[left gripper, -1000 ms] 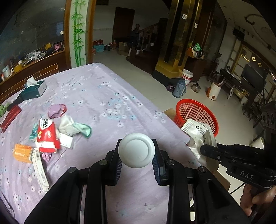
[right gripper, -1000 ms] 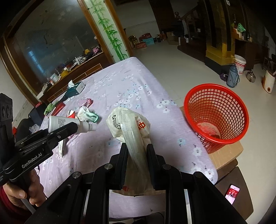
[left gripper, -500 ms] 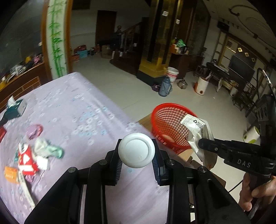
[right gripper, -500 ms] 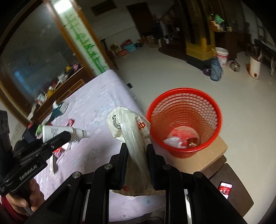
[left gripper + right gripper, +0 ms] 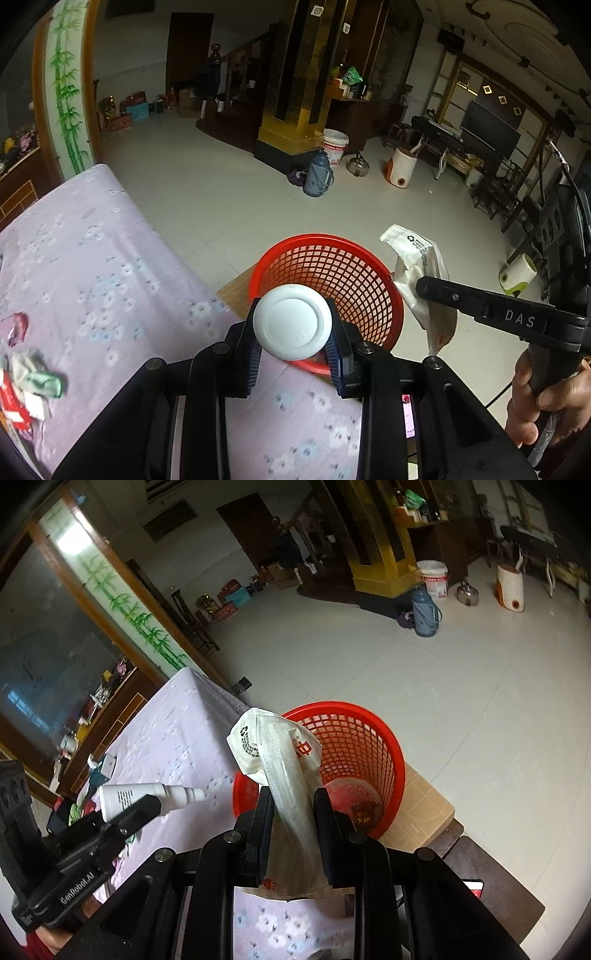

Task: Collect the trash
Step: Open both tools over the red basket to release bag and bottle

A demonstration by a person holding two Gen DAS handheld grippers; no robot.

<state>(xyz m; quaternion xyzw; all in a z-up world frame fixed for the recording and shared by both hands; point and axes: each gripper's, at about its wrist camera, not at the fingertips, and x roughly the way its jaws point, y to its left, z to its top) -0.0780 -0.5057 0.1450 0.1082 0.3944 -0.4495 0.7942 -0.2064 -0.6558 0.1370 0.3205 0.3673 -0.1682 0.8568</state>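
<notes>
The left gripper (image 5: pixel 295 354) clamped a white bottle (image 5: pixel 294 327) short of the red basket (image 5: pixel 354 266); the right gripper (image 5: pixel 293 819) pinched a crumpled wrapper (image 5: pixel 275 746) before its near rim. Released there, either might have caught the rim and dropped to the floor beyond.

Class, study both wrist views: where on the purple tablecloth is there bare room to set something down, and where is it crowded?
The tablecloth is bare across its middle and far end, from the red basket side back toward the bamboo pillar. Another bare strip lies just ahead of the hand-held grippers. It is crowded at the left edge, where wrappers pile up.
</notes>
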